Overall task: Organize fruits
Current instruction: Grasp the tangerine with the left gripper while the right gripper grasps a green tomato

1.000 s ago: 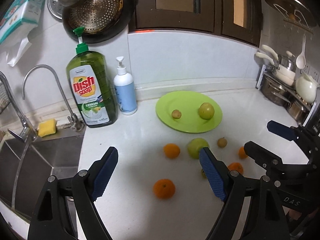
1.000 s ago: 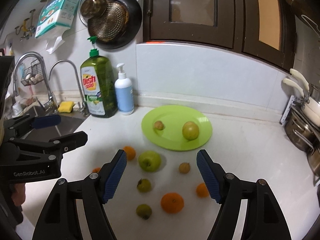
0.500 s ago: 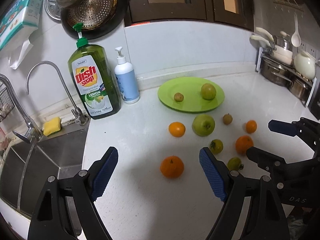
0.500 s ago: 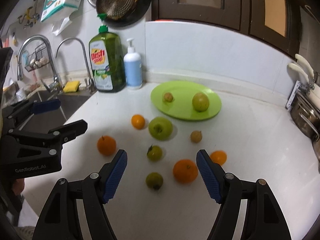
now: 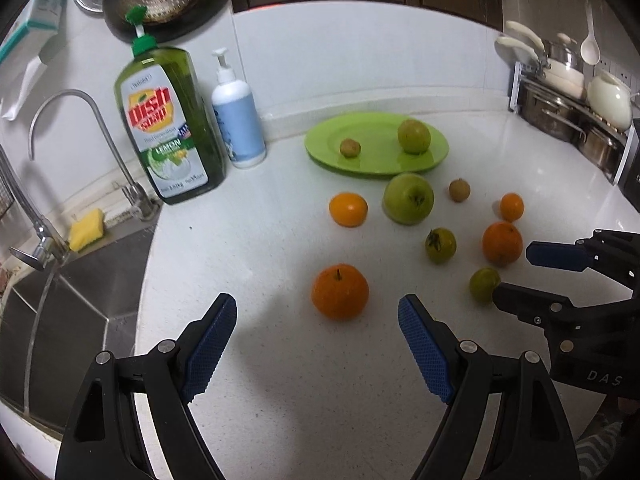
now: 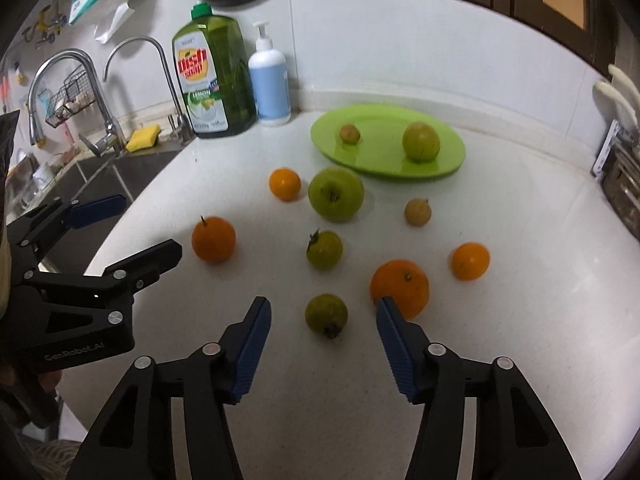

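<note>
Left wrist view, left gripper fingers spread wide, empty, right gripper likewise, sink edge leftward.

The left gripper hangs low over the counter, its two blue-padded fingers spread wide apart with nothing between them, pointing toward twelve o'clock. The right gripper is posed likewise, jaws parted and empty. In the left wrist view the right gripper sits at about three o'clock; in the right wrist view the left one sits at nine o'clock. A sliver of the holding hand seems to show at the far left edge.
</note>
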The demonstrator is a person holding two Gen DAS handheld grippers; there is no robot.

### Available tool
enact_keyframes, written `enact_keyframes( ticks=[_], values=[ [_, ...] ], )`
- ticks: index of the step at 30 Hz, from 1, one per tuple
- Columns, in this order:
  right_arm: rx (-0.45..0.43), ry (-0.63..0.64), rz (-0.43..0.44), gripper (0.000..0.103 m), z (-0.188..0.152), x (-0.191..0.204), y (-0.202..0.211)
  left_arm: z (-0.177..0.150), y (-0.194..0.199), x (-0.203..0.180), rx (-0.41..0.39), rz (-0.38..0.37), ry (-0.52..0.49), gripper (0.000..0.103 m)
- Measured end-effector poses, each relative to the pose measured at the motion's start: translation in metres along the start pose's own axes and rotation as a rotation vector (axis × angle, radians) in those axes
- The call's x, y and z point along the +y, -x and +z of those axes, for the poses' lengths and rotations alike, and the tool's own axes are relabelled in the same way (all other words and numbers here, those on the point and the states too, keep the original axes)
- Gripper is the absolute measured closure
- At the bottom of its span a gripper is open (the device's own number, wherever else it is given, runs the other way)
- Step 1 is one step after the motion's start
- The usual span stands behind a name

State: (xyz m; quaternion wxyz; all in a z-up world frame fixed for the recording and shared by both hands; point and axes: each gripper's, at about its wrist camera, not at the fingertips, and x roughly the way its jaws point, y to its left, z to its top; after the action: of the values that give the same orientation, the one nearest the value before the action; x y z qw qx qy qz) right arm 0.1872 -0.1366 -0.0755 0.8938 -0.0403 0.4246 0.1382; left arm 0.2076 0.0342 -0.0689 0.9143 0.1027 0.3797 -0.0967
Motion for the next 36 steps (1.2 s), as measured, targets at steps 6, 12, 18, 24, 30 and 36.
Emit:
enact_keyframes(
  ticks=[6,12,18,24,30,36],
  values=[
    [0.046,-0.028,0.014,0.056,-0.003,-0.005,-0.016,0.000,-0.018,-0.001,0.024,-0.015,-0.015,0.021],
    [0.082,-0.046,0.025,0.061,-0.005,-0.008,-0.029,-0.001,-0.032,-0.002,0.050,-0.044,-0.011,0.025],
    [0.095,-0.043,0.026,0.065,-0.004,-0.008,-0.035,0.001,-0.046,-0.003,0.071,-0.059,-0.007,0.036],
    [0.103,-0.042,0.021,0.068,-0.002,-0.007,-0.038,0.001,-0.057,-0.004,0.095,-0.084,-0.013,0.048],
    [0.107,-0.046,0.021,0.070,-0.001,-0.008,-0.041,0.003,-0.065,-0.004,0.117,-0.093,-0.002,0.058],
    [0.103,-0.040,0.021,0.073,0.000,-0.007,-0.042,0.003,-0.064,-0.005,0.119,-0.092,-0.012,0.062]
  ],
)
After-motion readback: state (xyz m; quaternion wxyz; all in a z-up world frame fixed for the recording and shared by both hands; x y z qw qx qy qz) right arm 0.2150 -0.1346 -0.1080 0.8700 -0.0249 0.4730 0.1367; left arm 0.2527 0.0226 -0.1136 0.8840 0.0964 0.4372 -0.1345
